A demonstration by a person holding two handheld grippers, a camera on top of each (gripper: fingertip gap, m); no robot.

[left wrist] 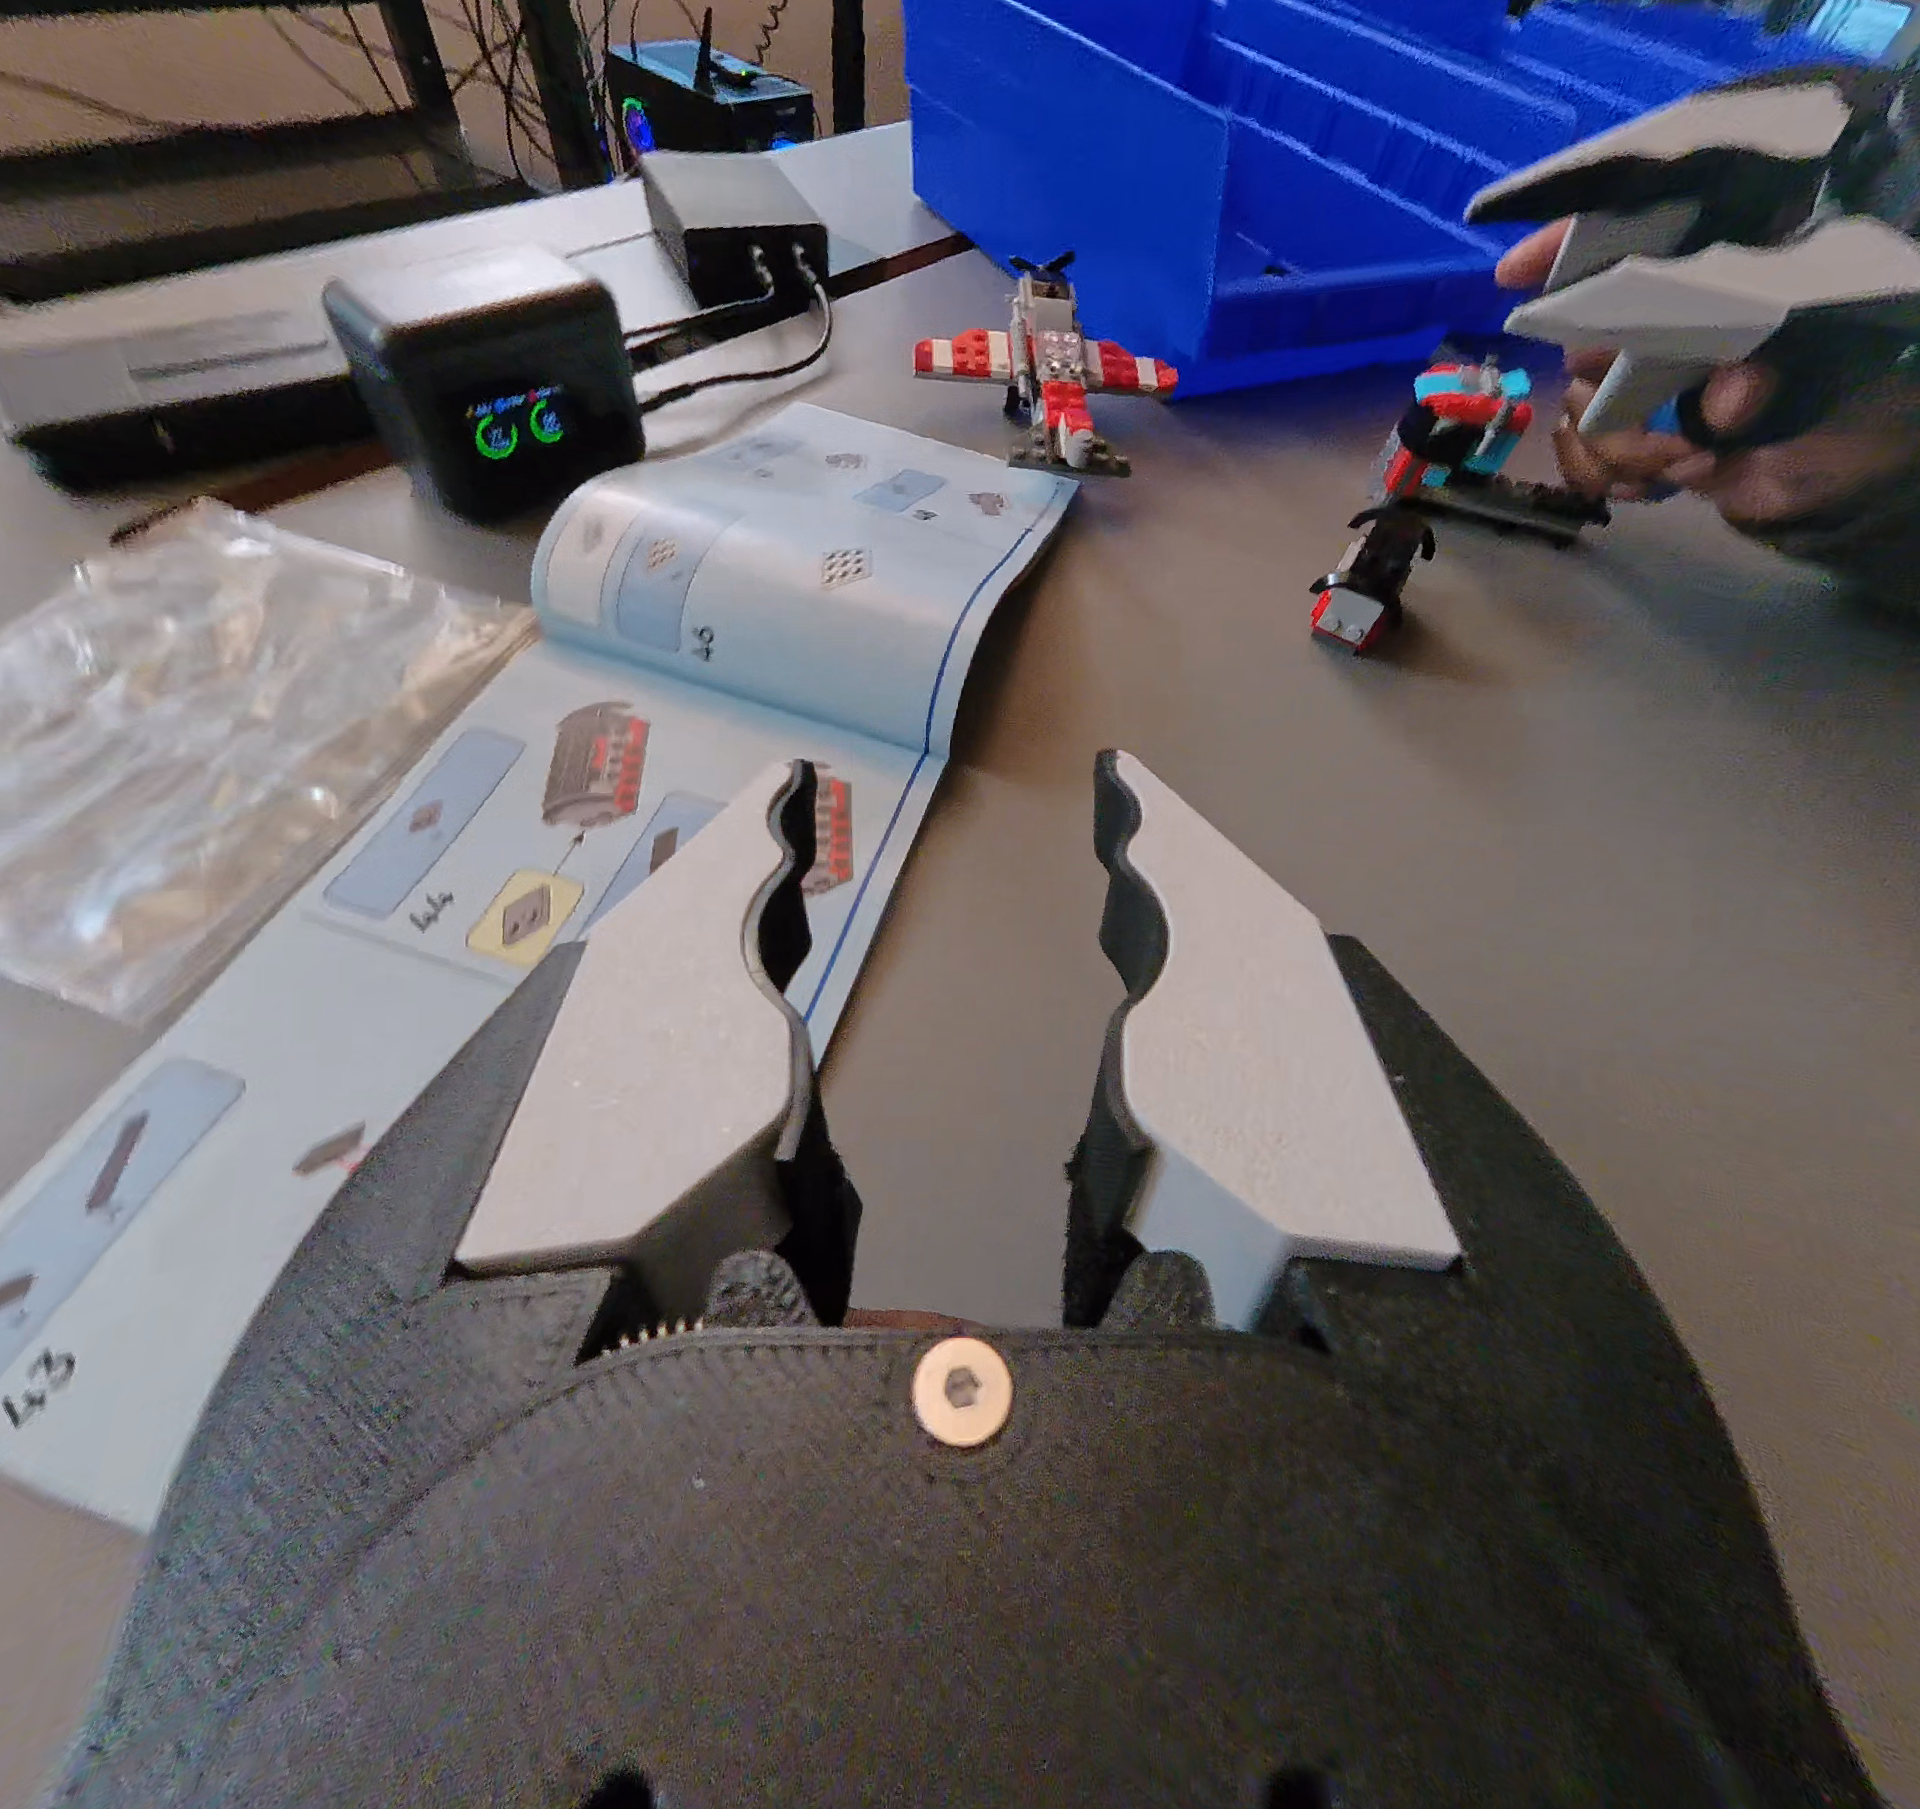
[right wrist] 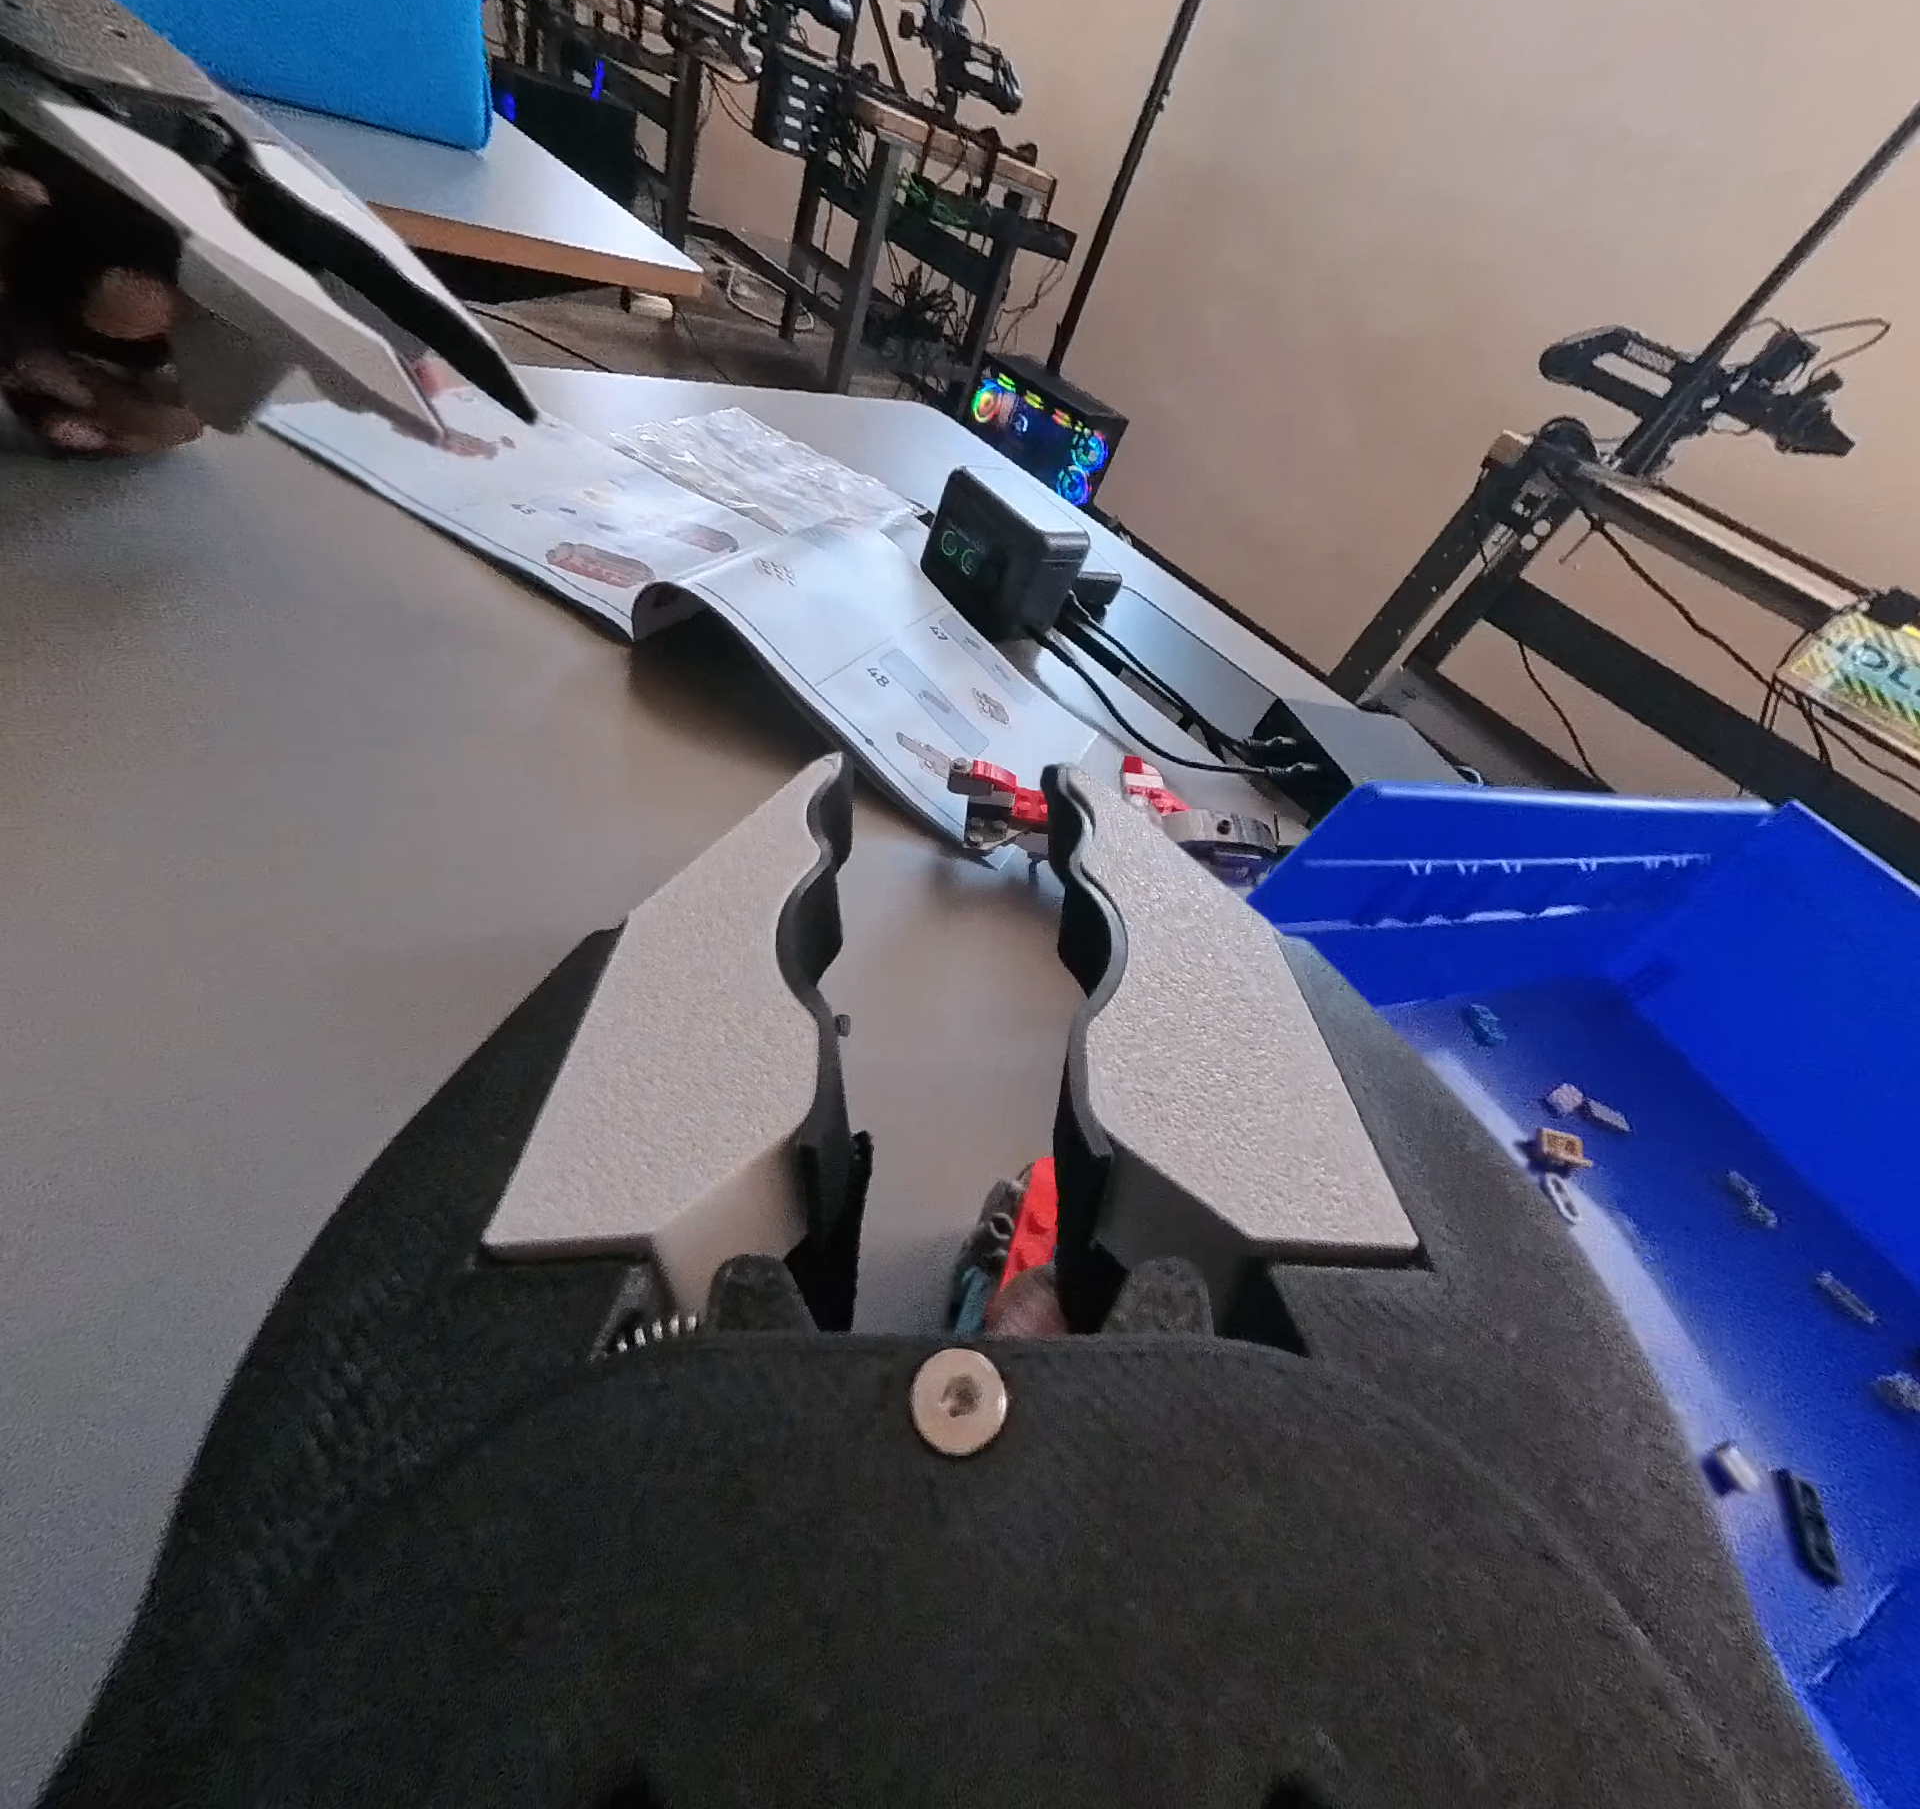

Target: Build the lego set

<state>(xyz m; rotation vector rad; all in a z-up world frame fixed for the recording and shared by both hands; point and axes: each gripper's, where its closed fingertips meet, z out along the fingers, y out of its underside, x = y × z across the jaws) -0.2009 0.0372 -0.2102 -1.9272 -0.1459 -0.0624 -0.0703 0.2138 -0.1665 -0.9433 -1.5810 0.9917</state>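
Left gripper: the left gripper (left wrist: 951, 772) hovers low over the grey worktop (left wrist: 1455, 876) with its jaws spread wide and nothing between them; one fingertip overlaps the edge of the open instruction booklet (left wrist: 790, 596).
Right gripper: the right gripper (right wrist: 945, 783) has its jaws parted with only bare worktop between them. It hangs above a red, teal and black brick model (left wrist: 1455, 429).
Nearby: a small black and red brick piece (left wrist: 1361, 575) lies on the worktop well ahead of the left gripper; a red and white brick plane (left wrist: 1049, 367) stands just beside the blue bin (left wrist: 1091, 149).
Also: clear plastic bags (left wrist: 208, 720); a black box with green dials (left wrist: 499, 377).
Handling: the brick models look light, rigid and likely to snap apart; grip across flat sides.
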